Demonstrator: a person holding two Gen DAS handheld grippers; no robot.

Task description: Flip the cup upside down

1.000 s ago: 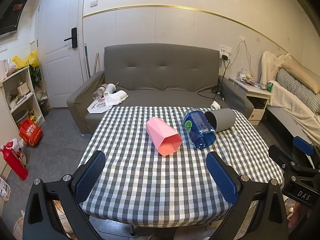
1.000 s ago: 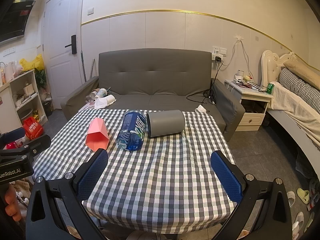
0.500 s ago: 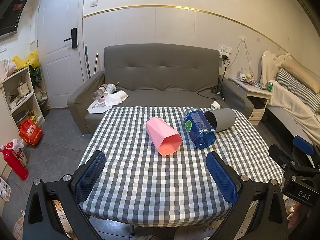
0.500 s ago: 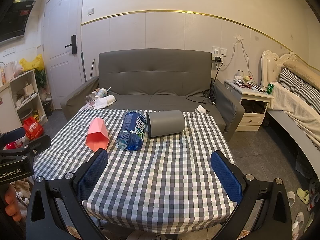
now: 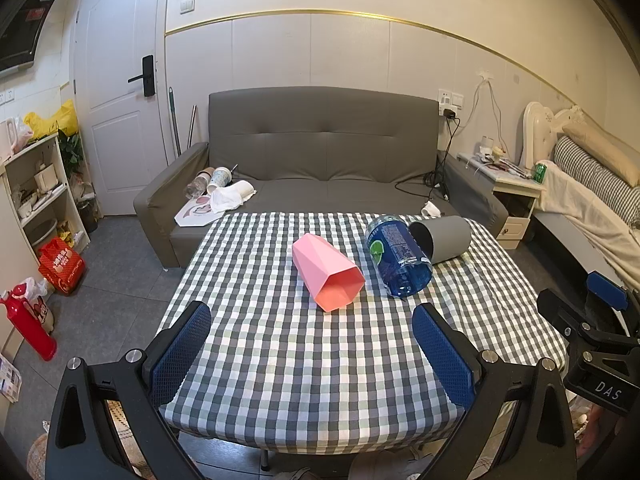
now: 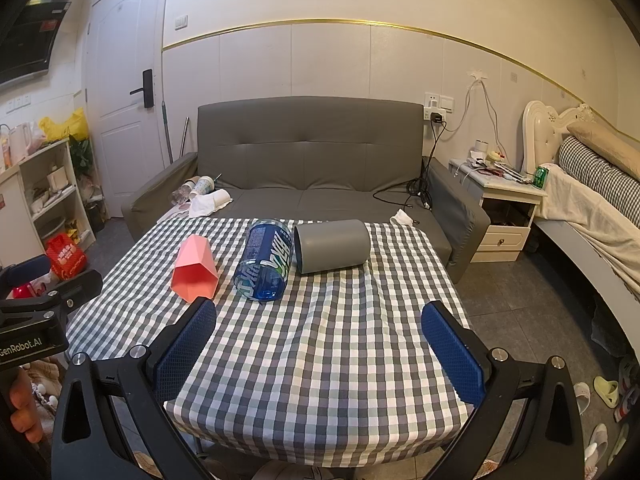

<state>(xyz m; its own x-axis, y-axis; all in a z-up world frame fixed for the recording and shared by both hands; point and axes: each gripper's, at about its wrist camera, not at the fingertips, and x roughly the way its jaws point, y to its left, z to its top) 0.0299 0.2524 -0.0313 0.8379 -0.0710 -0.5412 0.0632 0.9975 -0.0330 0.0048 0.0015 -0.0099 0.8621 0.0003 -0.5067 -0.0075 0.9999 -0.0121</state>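
Three cups lie on their sides on the checked table (image 5: 312,360): a pink faceted cup (image 5: 326,276), a blue cup with a label (image 5: 398,258) and a grey cup (image 5: 442,238). They also show in the right wrist view: the pink cup (image 6: 195,268), the blue cup (image 6: 265,265) and the grey cup (image 6: 331,245). My left gripper (image 5: 312,350) is open and empty over the table's near part, short of the pink cup. My right gripper (image 6: 318,350) is open and empty, short of the blue and grey cups.
A grey sofa (image 5: 324,160) with cups and cloth on it stands behind the table. A shelf (image 5: 36,192) and red bags are at the left. A nightstand (image 6: 506,200) and bed are at the right. Slippers (image 6: 606,388) lie on the floor.
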